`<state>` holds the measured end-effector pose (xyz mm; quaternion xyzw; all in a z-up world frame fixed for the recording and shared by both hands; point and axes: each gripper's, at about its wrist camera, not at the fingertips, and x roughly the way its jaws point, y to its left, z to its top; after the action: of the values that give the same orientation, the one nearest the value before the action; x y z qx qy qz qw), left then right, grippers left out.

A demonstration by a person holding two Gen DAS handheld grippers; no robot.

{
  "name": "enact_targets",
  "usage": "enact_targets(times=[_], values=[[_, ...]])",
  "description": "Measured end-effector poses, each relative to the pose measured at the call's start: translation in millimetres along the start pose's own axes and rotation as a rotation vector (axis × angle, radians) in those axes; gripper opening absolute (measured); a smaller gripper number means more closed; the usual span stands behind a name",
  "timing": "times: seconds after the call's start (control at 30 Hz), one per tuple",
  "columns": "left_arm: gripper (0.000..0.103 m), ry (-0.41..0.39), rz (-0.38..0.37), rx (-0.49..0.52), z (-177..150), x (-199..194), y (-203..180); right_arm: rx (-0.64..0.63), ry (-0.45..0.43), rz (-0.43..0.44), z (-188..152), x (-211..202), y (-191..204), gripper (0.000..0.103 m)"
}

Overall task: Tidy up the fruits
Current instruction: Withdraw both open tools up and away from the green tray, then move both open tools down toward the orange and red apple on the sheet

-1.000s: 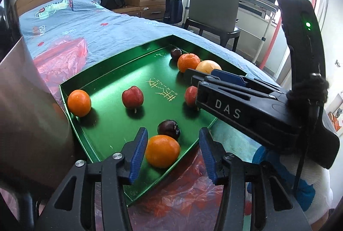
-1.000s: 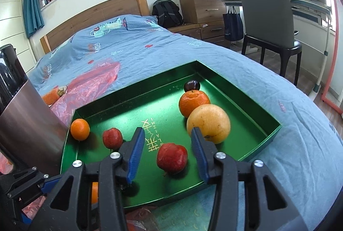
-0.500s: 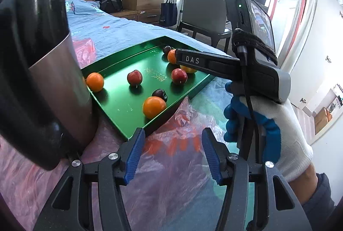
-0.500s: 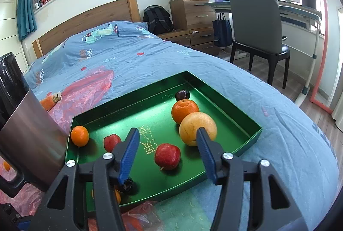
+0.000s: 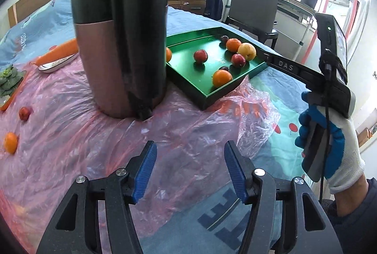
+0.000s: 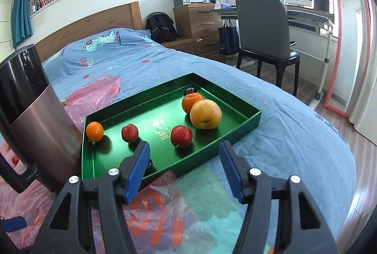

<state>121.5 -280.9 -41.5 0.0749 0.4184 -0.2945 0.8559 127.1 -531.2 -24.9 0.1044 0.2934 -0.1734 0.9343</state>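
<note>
A bedroom is filling both views: a bed (image 6: 165,60) under a blue cover, running from the wooden headboard at upper left down to the lower edge, with a desk and chair (image 6: 264,25) at upper right. Pink plastic sheeting (image 5: 99,136) is lying crumpled over the lower left of the left wrist view. A tall metal jug (image 5: 117,37) is standing on it, upper centre, touching the green tray (image 6: 247,122), which is sitting mid-frame holding oranges, red fruit, a dark plum and a yellow fruit (image 6: 205,114).

The left gripper (image 5: 189,169) is hanging over bare sheeting, its fingers opening moderately with nothing between them. The right gripper (image 6: 183,165) is hovering at the tray's near edge, fingers opening wide and empty.

Two fruits are still lying loose at far left of the left wrist view: a small red one (image 5: 24,113) and an orange (image 5: 11,142). Reaching for them is looking risky, since the slick, wrinkled plastic could let a round fruit roll away, or the fingers could snag the sheet and tug the jug over.
</note>
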Motion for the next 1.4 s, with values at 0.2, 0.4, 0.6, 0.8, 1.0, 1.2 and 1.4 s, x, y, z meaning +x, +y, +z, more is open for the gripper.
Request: enact_targets(times=[0.2, 0.4, 0.6, 0.8, 1.0, 1.2, 1.4], values=[[0.054, -0.04, 0.051, -0.03, -11, -36, 25, -0.023, 0.045, 0.021, -19, -25, 16, 0.092], [0.055, -0.077, 0.106, -0.087, -21, -70, 53, -0.094, 0.097, 0.072, -32, -53, 48, 0.092], [0.055, -0.111, 0.168, -0.139, -37, -102, 83, -0.184, 0.147, 0.167, -50, -84, 90, 0.092], [0.056, -0.132, 0.232, -0.2, -57, -131, 118, -0.259, 0.148, 0.256, -58, -109, 138, 0.092], [0.061, -0.146, 0.3, -0.277, -77, -150, 157, -0.316, 0.152, 0.319, -63, -123, 181, 0.093], [0.062, -0.155, 0.363, -0.352, -93, -154, 200, -0.371, 0.179, 0.369, -76, -123, 220, 0.093], [0.062, -0.157, 0.406, -0.42, -96, -140, 250, -0.442, 0.201, 0.435, -86, -111, 267, 0.094]])
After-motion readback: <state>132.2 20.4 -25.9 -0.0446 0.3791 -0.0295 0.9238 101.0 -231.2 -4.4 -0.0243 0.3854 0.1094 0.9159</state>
